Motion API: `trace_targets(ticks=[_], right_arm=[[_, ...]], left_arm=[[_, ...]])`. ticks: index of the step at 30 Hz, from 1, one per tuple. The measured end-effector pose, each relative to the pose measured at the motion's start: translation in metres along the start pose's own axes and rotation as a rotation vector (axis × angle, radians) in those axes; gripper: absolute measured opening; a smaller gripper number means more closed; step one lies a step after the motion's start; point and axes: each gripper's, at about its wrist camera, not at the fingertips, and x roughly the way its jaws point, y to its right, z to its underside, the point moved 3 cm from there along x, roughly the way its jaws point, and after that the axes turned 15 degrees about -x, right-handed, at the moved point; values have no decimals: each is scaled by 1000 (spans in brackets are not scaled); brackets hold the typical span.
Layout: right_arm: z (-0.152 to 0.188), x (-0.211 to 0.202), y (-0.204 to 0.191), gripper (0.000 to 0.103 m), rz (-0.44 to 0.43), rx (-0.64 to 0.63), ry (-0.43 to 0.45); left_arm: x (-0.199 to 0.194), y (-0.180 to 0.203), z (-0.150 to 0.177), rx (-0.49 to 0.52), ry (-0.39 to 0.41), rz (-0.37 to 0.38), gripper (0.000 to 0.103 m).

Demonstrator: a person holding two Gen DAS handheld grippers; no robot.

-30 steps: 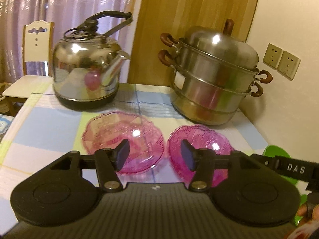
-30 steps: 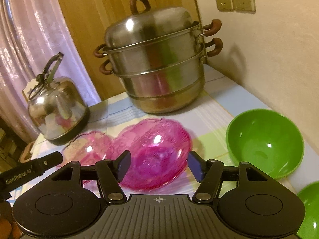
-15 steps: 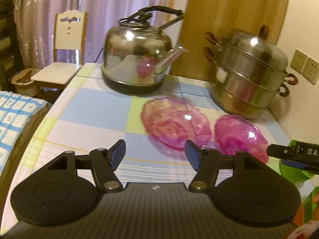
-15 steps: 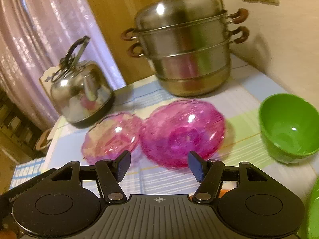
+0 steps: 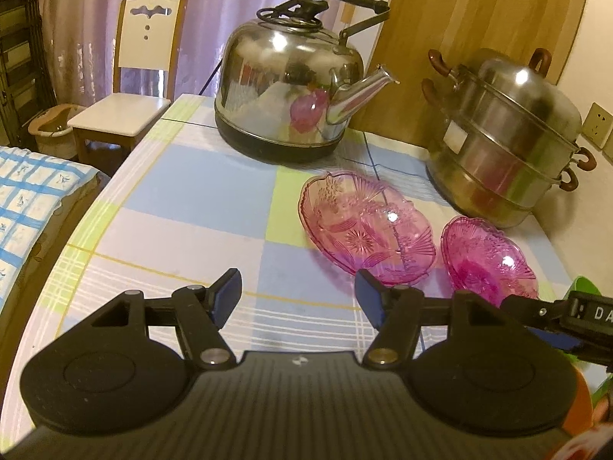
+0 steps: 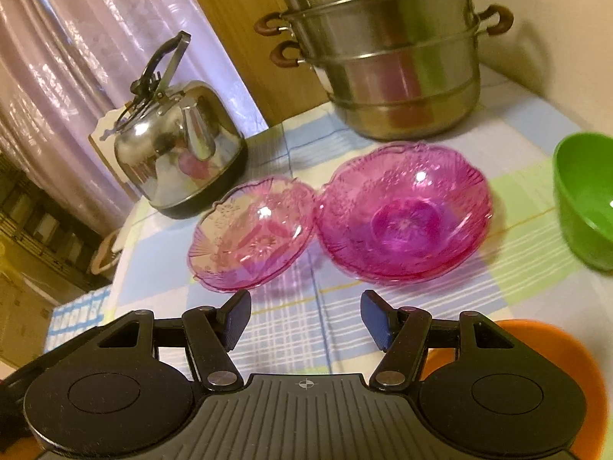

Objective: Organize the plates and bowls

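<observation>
Two pink glass dishes sit side by side on the checked tablecloth. The paler one (image 5: 367,230) (image 6: 253,230) lies left of the deeper pink one (image 5: 488,260) (image 6: 406,214), which looks like two stacked. A green bowl (image 6: 586,199) stands at the right, and an orange dish (image 6: 536,345) shows under my right gripper. My left gripper (image 5: 297,291) is open and empty, short of the paler dish and to its left. My right gripper (image 6: 306,310) is open and empty, just in front of both pink dishes. One of its black fingers (image 5: 536,310) reaches into the left wrist view.
A steel kettle (image 5: 291,84) (image 6: 180,145) stands at the back of the table, and a stacked steamer pot (image 5: 505,145) (image 6: 390,50) at the back right by the wall. A white chair (image 5: 134,76) and a blue-checked cloth (image 5: 30,199) lie past the table's left edge.
Both grippers have drawn back from the pink dishes. The left view has swung left, putting the dishes to its right, and its jaws stand a little wider. The orange dish has come into the right view.
</observation>
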Motion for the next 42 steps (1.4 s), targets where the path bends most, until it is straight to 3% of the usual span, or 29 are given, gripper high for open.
trace_targets(ticks=[18,35,42], right_arm=[[0,25,2,63,13,47,-37],[-1,59,-4,63,-24,97,-71],[-3,75,-7,59,-55,144,-78]], left_arm=[[34,18,-6,52,-31,2,62],[62,9,-23,-8,-33,2,60],[84,2,-30,-53,-55,26,51]])
